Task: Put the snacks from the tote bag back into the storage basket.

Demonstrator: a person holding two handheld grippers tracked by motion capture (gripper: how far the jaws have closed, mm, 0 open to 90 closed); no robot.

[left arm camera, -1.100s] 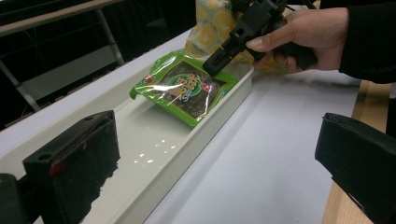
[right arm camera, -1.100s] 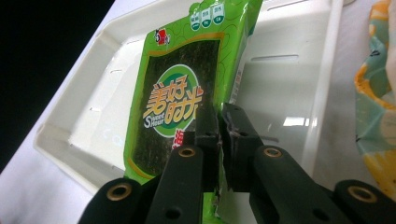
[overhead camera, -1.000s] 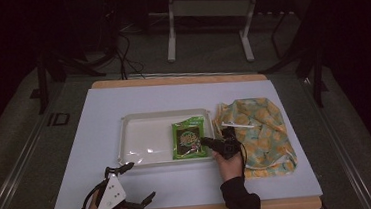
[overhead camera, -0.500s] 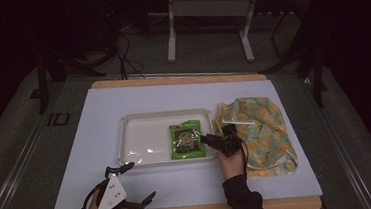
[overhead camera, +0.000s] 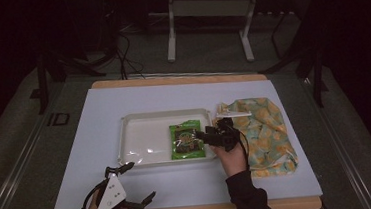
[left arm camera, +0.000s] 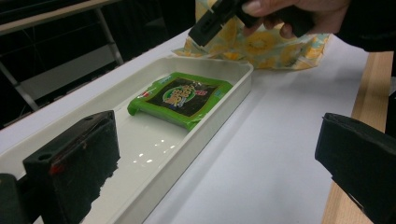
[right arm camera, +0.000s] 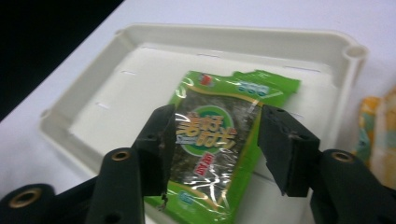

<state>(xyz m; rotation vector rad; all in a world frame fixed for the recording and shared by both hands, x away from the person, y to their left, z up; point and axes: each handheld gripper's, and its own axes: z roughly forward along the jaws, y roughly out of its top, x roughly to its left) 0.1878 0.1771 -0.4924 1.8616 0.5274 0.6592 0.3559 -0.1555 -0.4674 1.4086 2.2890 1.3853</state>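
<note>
White mat, dark room. Snack pack (overhead camera: 190, 140) lies in the tray (overhead camera: 141, 138), right of frame centre. Right gripper (right arm camera: 215, 140) hovers spread above it, left gripper (overhead camera: 133, 184) idles open lower left. I'd drop straight, pinch mid-pack.

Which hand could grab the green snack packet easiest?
The right. Its gripper hangs open right at the green snack packet in the white tray; the left gripper is open near the table's front edge.
</note>
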